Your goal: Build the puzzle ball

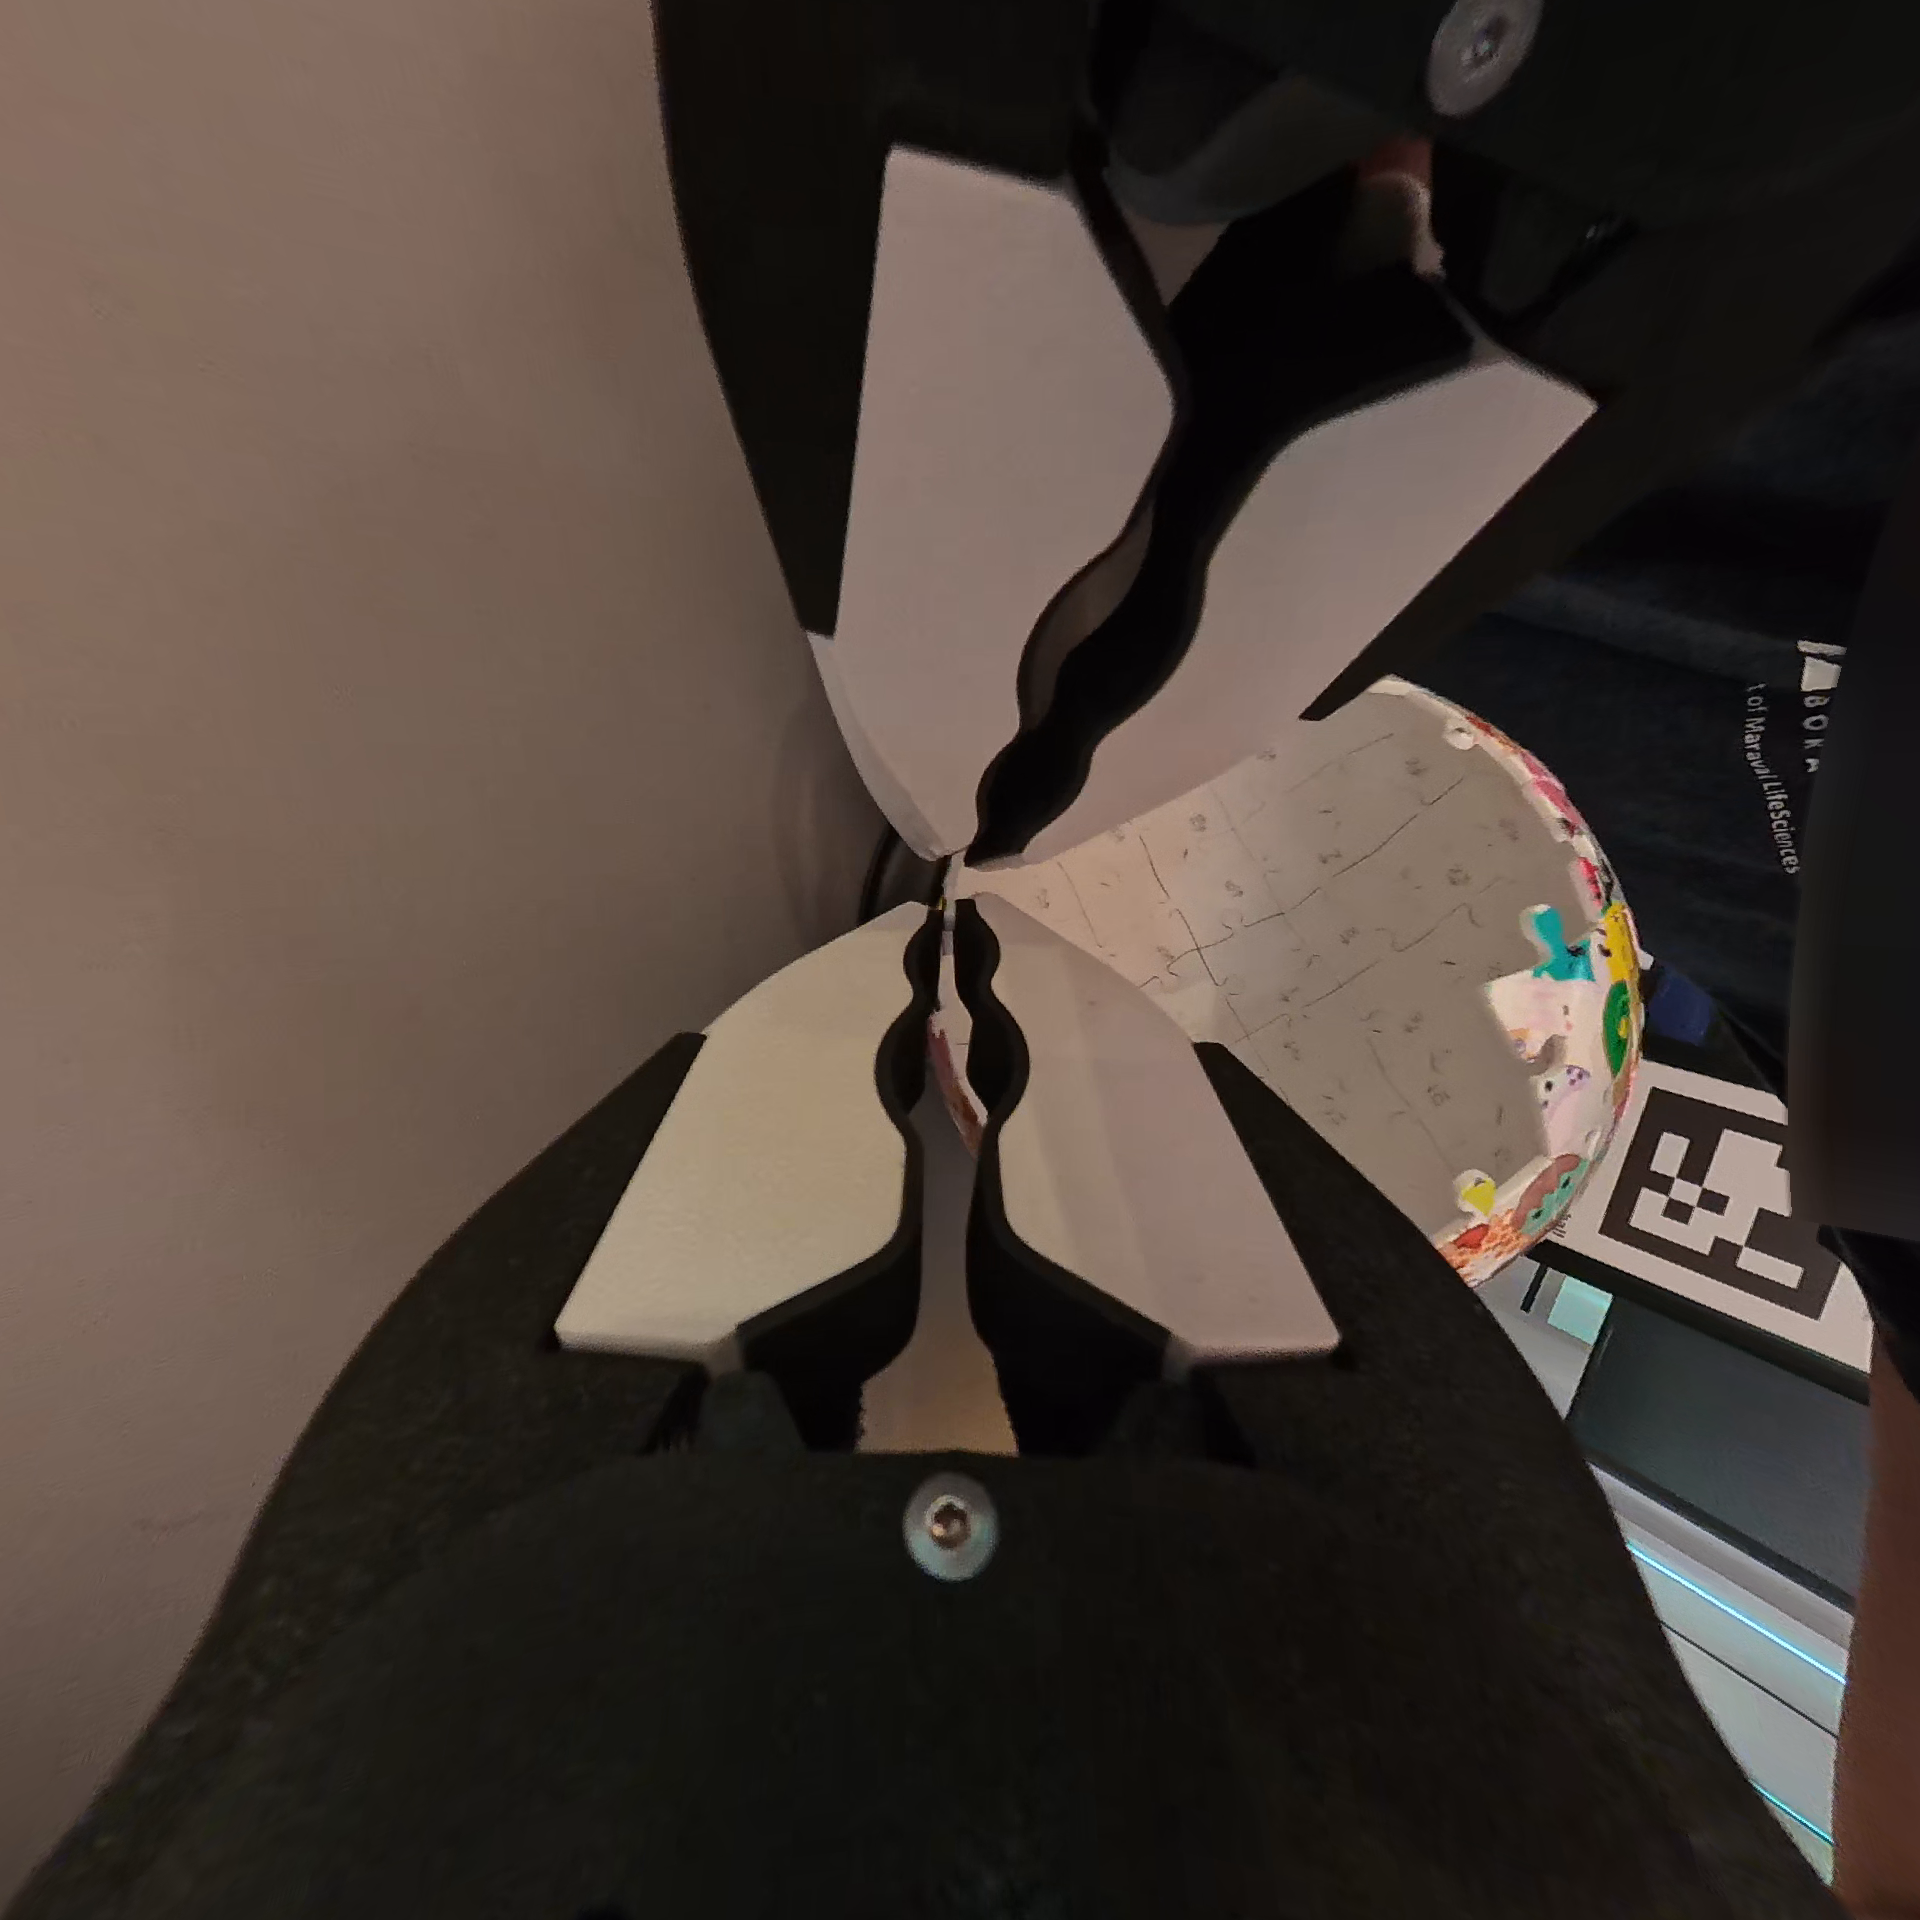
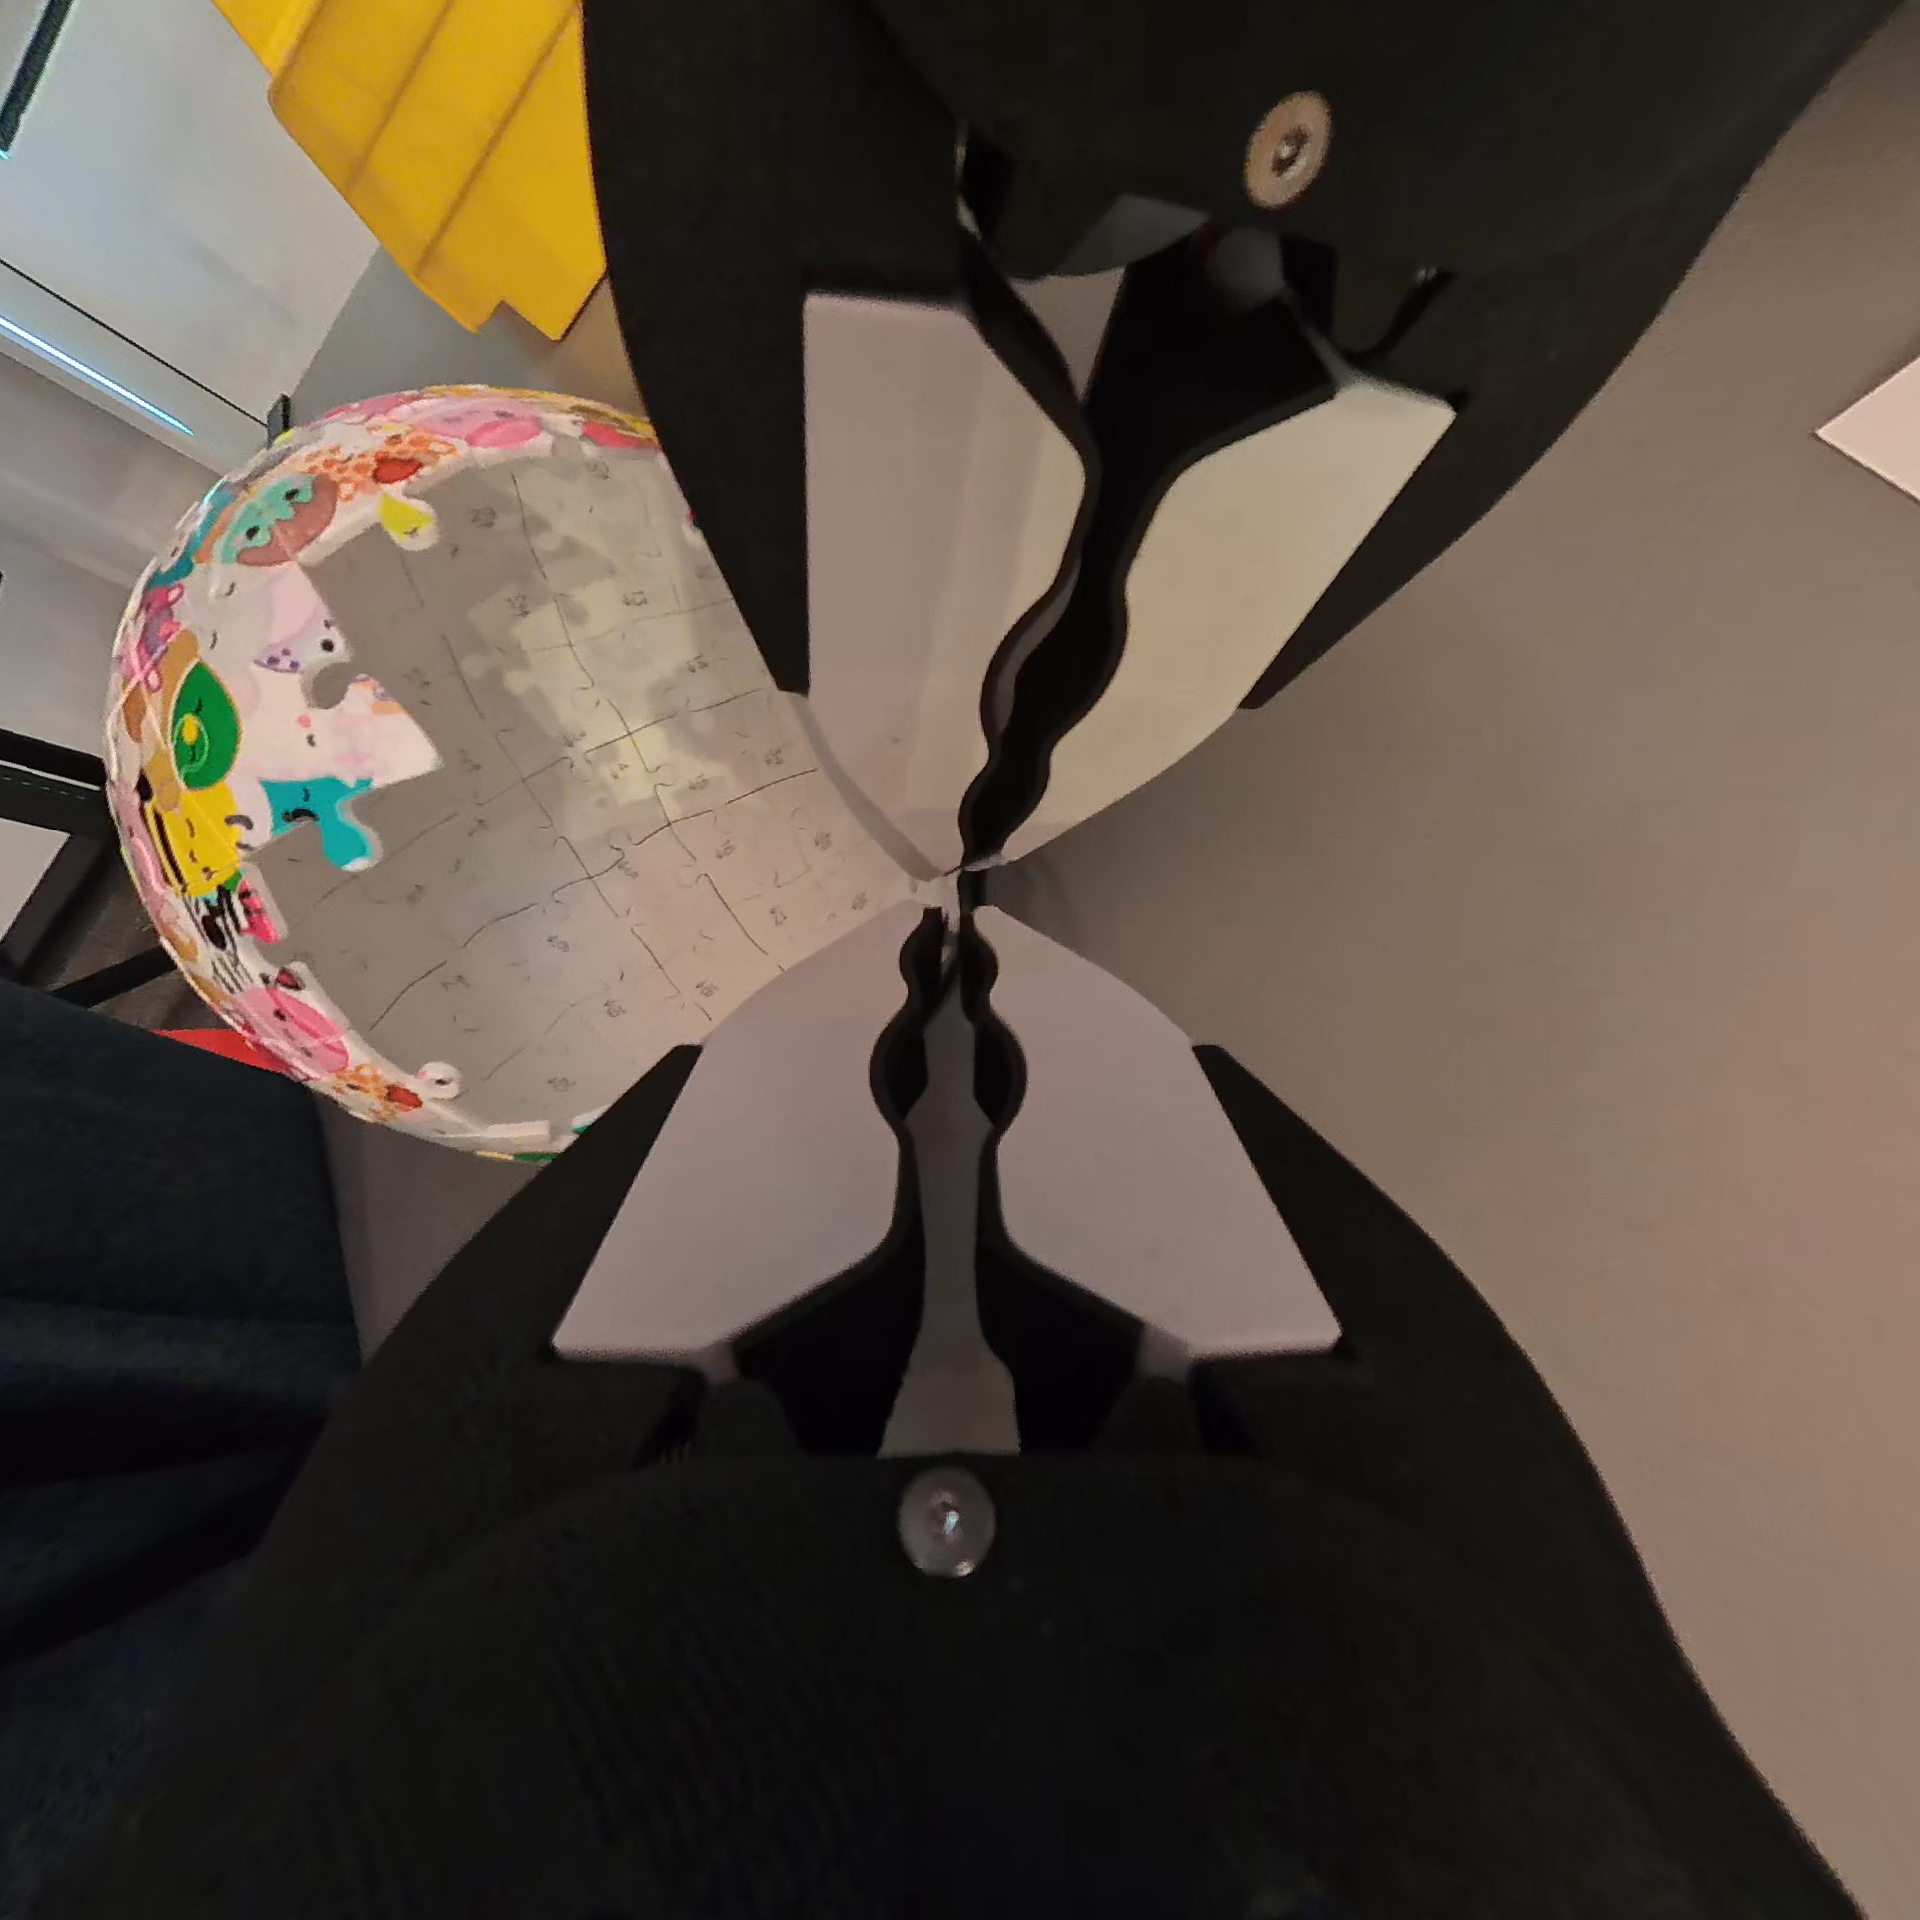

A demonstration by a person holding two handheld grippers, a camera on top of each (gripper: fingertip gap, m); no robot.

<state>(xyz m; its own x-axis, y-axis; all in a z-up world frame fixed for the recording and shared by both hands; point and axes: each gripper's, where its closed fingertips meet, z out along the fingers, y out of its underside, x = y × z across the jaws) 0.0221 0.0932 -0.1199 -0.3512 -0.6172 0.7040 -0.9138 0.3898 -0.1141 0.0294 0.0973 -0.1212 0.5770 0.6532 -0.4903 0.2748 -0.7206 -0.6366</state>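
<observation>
On the grey counter (image 2: pixel 1455 935), one half-built puzzle ball (image 2: pixel 468 779) is seen lying open side towards both cameras, just beside the claws. Its outer shell is covered in bright cartoon pictures, and a small printed mark is borne on the white inside of each piece.

Two claws are counted, met tip to tip above the counter. The left claw (image 1: pixel 943 914) is closed to a narrow slit on one puzzle piece (image 1: pixel 945 940), which is held edge-on between its fingers. The right claw (image 2: pixel 951 920) is likewise drawn almost shut against the same spot, but whether the piece is gripped by it cannot be told.

One yellow bin (image 2: pixel 436 135) is seen behind the ball. One black-and-white square marker (image 1: pixel 1714 1195) lies beyond the ball. White lettering is carried on a person's dark garment (image 1: pixel 1849 935).
</observation>
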